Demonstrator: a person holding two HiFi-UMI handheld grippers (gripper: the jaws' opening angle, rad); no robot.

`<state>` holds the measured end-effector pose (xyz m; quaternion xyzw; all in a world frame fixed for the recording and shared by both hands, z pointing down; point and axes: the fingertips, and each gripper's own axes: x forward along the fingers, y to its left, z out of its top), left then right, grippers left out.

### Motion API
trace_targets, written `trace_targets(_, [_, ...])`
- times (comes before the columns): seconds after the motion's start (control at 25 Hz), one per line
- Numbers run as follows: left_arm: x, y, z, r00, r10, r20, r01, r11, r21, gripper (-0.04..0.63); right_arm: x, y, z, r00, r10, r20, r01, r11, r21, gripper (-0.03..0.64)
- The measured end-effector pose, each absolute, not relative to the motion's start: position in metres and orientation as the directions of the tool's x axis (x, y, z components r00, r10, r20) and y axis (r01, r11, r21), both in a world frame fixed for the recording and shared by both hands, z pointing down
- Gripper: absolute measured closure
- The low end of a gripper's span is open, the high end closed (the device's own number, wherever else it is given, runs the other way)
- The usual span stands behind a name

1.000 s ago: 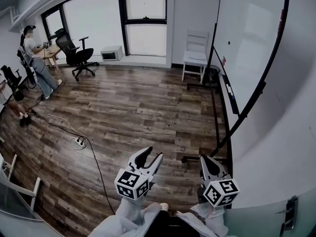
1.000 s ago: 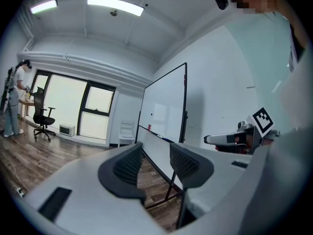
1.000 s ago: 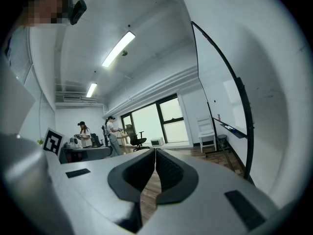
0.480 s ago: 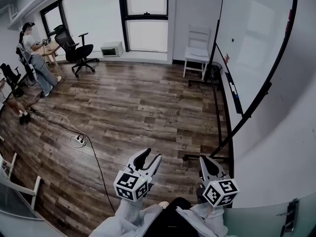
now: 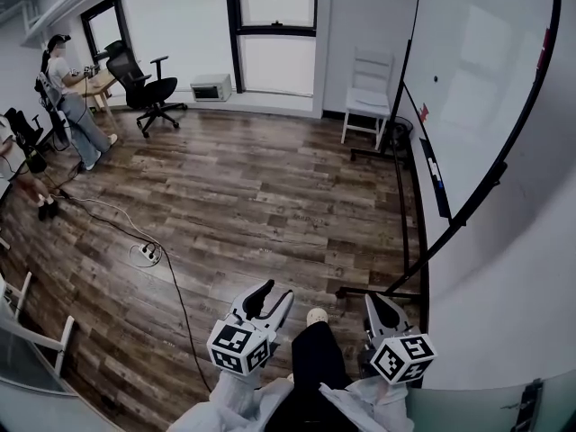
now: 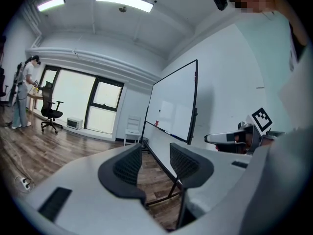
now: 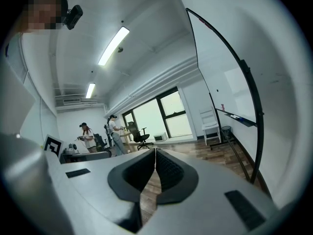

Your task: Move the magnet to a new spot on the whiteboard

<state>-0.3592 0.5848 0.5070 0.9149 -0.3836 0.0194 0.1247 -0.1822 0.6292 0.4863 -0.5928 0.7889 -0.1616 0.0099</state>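
Count: 2 tongs, both held low at the near edge of the head view, over wood floor point(image 5: 234, 196).
- Left tongs point(image 5: 277, 292): open, clear gap in the left gripper view, nothing in the gap but floor and board legs far behind.
- Right tongs point(image 5: 375, 301): closed, pads pressed tip to tip in the right gripper view, gripping nothing.

1 whiteboard point(image 5: 477, 88) on a rolling stand, right side of the room, running from near right to far.
1 magnet point(image 5: 436, 79): small dark dot on the board face, toward its far end, upper half. Well apart from both tongs. Too small to tell shape.
1 small red item point(image 5: 424, 112) low on the board, below the magnet; cannot tell what.
1 tray point(image 5: 438, 176) along the bottom edge, with markers on it, count not readable.

Rest of the room:
- 1 white chair point(image 5: 370, 93) just beside the board's far end.
- 1 black office chair point(image 5: 148, 88) far left, by the window.
- 1 microwave point(image 5: 211, 86) on the floor under the window.
- 1 power strip point(image 5: 147, 255) on the floor, left, with 1 cable running toward the near side.
- 1 person point(image 5: 70, 97) standing far left in the head view; 2 standing there in the right gripper view.
- 1 shoe point(image 5: 316, 316) between the two tongs.
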Motion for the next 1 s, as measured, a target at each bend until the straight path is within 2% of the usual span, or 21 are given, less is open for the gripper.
trace_targets(0.32, [-0.359, 0.545, 0.506, 0.675, -0.727, 0.129, -0.735, -0.646, 0.207, 0.411, -0.176, 0.579, 0.485, -0.328, -0.932, 0.157, -0.921, 0.278, -0.273, 0.588])
trace_targets(1.0, [-0.298, 0.384, 0.484, 0.67, -0.735, 0.104, -0.739, -0.648, 0.185, 0.411, -0.107, 0.423, 0.467, -0.313, -0.936, 0.162, -0.931, 0.268, -0.247, 0.588])
